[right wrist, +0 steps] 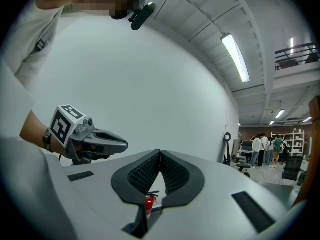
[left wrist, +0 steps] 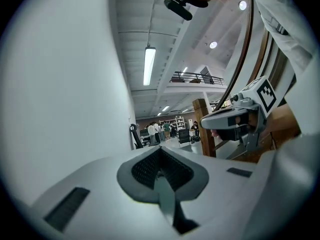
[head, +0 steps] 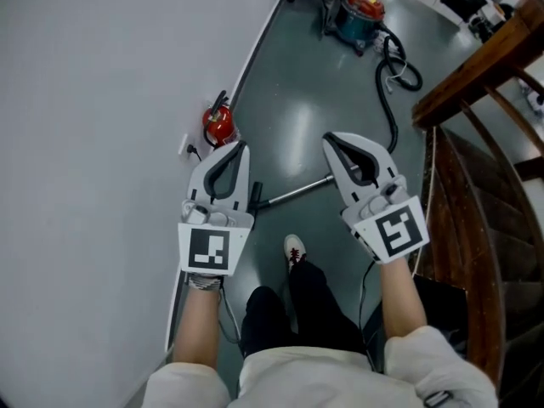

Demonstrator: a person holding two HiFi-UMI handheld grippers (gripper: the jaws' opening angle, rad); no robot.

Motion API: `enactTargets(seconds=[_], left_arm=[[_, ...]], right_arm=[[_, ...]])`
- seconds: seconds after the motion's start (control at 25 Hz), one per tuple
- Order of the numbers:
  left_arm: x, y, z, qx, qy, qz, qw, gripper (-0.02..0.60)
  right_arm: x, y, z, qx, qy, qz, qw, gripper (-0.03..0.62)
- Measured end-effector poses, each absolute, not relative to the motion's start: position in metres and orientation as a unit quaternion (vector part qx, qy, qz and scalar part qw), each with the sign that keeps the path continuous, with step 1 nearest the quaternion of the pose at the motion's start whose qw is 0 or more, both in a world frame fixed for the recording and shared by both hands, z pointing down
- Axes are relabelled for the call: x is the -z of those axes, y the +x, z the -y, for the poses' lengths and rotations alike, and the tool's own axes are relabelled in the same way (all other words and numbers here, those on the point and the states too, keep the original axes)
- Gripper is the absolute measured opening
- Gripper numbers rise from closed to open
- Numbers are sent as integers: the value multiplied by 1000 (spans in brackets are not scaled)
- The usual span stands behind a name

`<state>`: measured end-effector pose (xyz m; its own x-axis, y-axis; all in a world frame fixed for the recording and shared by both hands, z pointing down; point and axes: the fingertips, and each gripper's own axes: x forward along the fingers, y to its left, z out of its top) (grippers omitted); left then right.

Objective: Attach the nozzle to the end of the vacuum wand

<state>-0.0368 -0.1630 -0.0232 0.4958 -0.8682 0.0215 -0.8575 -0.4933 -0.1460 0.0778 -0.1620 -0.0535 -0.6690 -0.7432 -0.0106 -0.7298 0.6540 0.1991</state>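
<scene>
Both claws up at chest height, pointing level, nowhere near the work: left gripper (head: 239, 148) jaws pressed together with nothing between them, right gripper (head: 333, 139) same, pads meeting, empty. Vacuum wand (head: 299, 190) lies flat on the floor (head: 297, 109) below, showing in the gap between the two grippers, metal tube running from near-left to far-right. There's a dark piece (head: 255, 196) at its left end, half hidden by the left gripper; could be the nozzle, can't tell if it's seated on the tube or just lying against it. So my read: either the fit is done and hands are off, or it hasn't begun; nothing is in hand either way. Only container in sight is the vacuum canister (head: 359, 11), far end of the floor, hose (head: 393, 75) trailing back toward the wand; it's closed, contents not visible. Fire extinguisher (head: 218, 126) against the left wall (head: 102, 75)
</scene>
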Motion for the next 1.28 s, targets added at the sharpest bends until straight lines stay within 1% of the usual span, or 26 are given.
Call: enactTargets(seconds=[0.28,0.56,0.96,1.28], left_arm=[[117,-43,137,41,-857,-511,55,0],[184,-47,85,41,-857,-511,48,0],[255,-57,10,21,-851,-520,69,0],[275,-64,-54,20,-855,-512,83,0]], right_arm=[[143,75,131,77,406,910,27,28],[216,75,83,74,411,908,38,28],[280,52,0,86,403,910,46,28],[291,44,-67,80,427,900,39,26]])
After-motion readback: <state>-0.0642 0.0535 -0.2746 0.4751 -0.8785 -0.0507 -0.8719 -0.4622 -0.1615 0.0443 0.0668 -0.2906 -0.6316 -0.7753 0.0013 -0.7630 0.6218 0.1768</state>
